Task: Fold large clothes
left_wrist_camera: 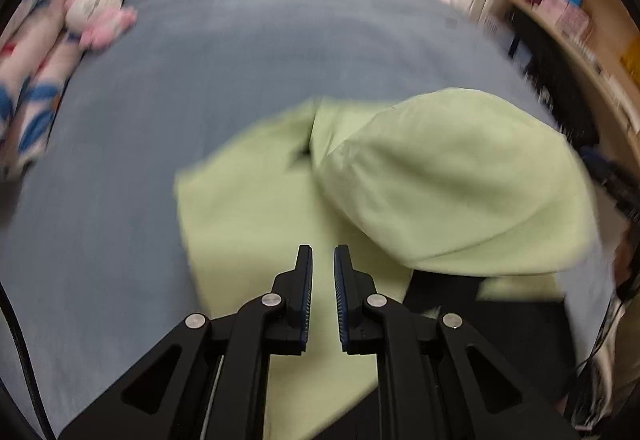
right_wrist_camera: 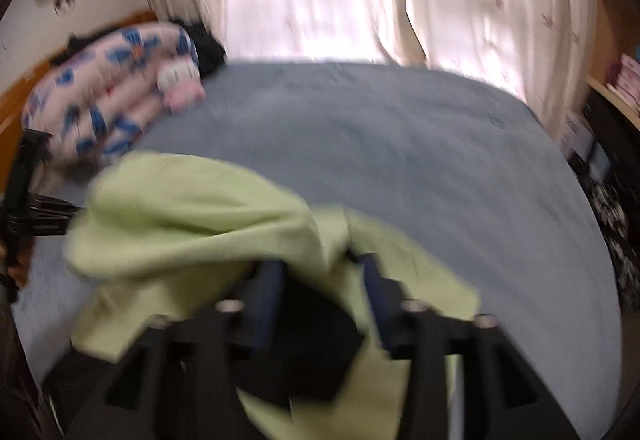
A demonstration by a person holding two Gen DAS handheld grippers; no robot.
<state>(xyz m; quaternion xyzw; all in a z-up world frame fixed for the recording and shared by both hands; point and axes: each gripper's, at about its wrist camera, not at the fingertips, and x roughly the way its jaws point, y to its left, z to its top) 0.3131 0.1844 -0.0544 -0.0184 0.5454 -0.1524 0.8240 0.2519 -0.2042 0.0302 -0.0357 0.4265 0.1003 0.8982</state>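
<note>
The light green garment (left_wrist_camera: 440, 179) lies in a soft heap on the blue-grey bed (left_wrist_camera: 200, 79), near the front edge, one rounded fold billowing over a flatter layer; this looks like a fold just laid over, though blur hides seams and edges. The left tongs (left_wrist_camera: 322, 264) hover above the flat part with their ribbed blue pads a narrow gap apart and nothing between them, so they have let go. The right tongs (right_wrist_camera: 320, 272) stand clearly parted, with green cloth draped over the tips; whether the pads press it I cannot tell. The fabric looks thin, matte and limp. A flowered pillow (right_wrist_camera: 104, 99) and a small pink doll (left_wrist_camera: 100, 15) sit well apart at the bed's far corner.
</note>
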